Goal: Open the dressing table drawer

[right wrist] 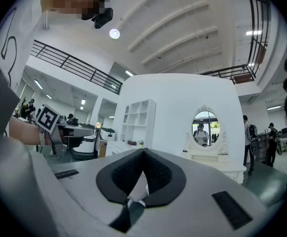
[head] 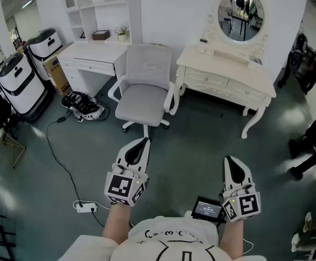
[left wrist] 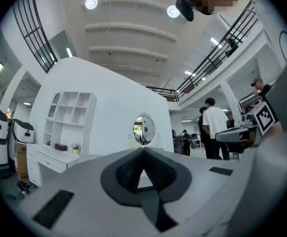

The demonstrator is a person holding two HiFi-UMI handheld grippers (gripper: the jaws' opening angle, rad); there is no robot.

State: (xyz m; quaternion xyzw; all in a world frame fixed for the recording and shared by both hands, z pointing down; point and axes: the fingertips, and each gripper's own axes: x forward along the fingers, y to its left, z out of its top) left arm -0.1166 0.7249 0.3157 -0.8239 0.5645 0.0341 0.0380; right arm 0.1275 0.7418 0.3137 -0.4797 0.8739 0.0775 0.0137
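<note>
The cream dressing table (head: 266,85) with an oval mirror (head: 241,14) stands against the far wall at upper right. Its two front drawers (head: 207,79) are closed. My left gripper (head: 145,140) and right gripper (head: 228,159) are held low near my body, far from the table, both shut with nothing in them. In the left gripper view the shut jaws of the left gripper (left wrist: 143,149) cover most of the table; only the mirror (left wrist: 144,130) shows. The right gripper view has the right gripper (right wrist: 143,151) shut, with the mirror (right wrist: 205,127) and table top (right wrist: 222,164) beyond.
A grey office chair (head: 144,97) stands left of the dressing table, beside a white desk (head: 93,56). White machines (head: 19,83) line the left wall. A cable and power strip (head: 86,206) lie on the floor. A person's legs (head: 310,140) are at the right.
</note>
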